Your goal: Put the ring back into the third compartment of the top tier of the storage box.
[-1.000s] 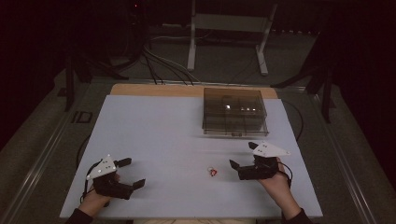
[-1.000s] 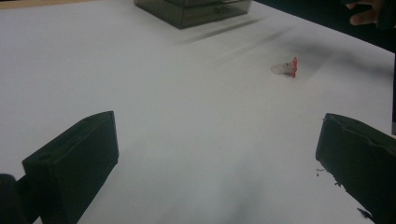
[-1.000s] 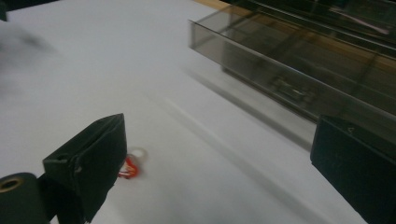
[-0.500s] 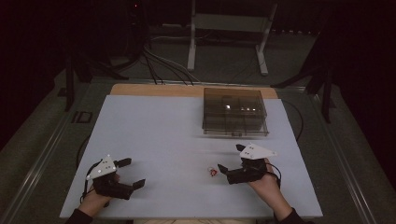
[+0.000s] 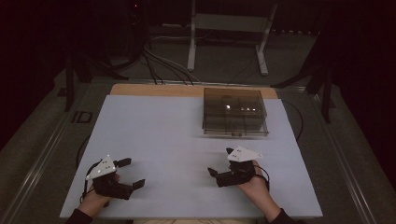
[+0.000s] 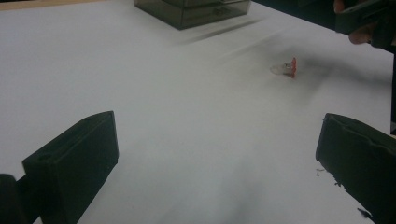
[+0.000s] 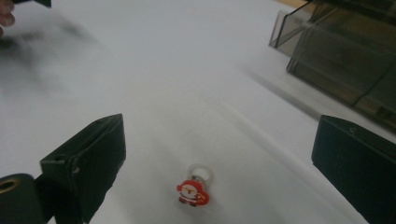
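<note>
Red and white, the little Santa charm lies flat on the pale desk, its clear loop pointing away from the right gripper, whose jaws stand wide apart on either side of it. Over the last second that gripper has slid leftward along the desk's near side, from beside the charm to right above it, so that in the high view the charm is now hidden beneath its jaws. In the right gripper view it sits low between the two black jaws, not yet touched by either. From the left gripper view the charm shows farther off, well apart from the left gripper, which has stayed where it was near the desk's left corner, its jaws also spread wide (it looks to be simply waiting). The smoky plastic box with its compartments sits untouched toward the far side. My reading is that the approach is nearly done: the right gripper is lined up to come down and close on the charm, with the box a likely destination.
</note>
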Tool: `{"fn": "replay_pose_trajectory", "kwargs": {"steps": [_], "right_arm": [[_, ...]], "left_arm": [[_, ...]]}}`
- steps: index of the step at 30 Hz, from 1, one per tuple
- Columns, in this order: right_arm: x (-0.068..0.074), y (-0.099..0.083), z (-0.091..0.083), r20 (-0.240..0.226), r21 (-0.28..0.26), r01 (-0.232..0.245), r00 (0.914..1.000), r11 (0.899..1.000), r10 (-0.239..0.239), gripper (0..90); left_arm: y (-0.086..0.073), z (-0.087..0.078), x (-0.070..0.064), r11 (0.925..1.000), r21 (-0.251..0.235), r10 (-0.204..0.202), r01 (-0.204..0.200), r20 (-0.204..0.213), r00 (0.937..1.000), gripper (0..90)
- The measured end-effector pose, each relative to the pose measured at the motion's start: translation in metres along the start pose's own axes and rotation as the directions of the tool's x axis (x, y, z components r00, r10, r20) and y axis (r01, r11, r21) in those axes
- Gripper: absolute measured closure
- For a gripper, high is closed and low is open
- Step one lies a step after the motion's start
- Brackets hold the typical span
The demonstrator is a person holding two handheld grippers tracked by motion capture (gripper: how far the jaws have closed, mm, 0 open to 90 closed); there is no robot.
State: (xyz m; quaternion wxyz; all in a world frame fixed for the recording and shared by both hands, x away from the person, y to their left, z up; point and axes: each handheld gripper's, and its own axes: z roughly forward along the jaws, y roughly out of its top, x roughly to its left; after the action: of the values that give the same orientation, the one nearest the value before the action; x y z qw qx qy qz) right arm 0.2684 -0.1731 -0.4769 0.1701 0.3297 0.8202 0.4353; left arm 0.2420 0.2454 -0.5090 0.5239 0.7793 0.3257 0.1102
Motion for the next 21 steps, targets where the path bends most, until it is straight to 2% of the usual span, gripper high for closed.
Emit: {"fn": "replay_pose_trajectory", "kwargs": {"steps": [5,12,16,21], "right_arm": [[0.006,-0.005,0.01,-0.003,0.051,0.014,0.9999,0.999,-0.014,3.2],[0.011,-0.009,0.017,0.023,0.091,-0.011,0.9997,0.996,0.009,6.2],[0.015,-0.014,0.02,0.035,0.113,-0.008,0.9994,0.994,0.004,15.5],[0.015,-0.017,0.024,0.029,0.143,-0.014,0.9995,0.99,0.01,22.5]], "left_arm": [[0.0,0.0,0.0,1.0,-0.001,-0.001,0.001,0.002,1.0,0.0],[0.0,0.0,0.0,1.0,-0.002,-0.001,0.001,0.003,1.0,0.0],[0.0,0.0,0.0,1.0,-0.002,-0.001,0.001,0.003,1.0,0.0],[0.0,0.0,0.0,1.0,-0.001,0.0,0.0,0.002,1.0,0.0]]}}
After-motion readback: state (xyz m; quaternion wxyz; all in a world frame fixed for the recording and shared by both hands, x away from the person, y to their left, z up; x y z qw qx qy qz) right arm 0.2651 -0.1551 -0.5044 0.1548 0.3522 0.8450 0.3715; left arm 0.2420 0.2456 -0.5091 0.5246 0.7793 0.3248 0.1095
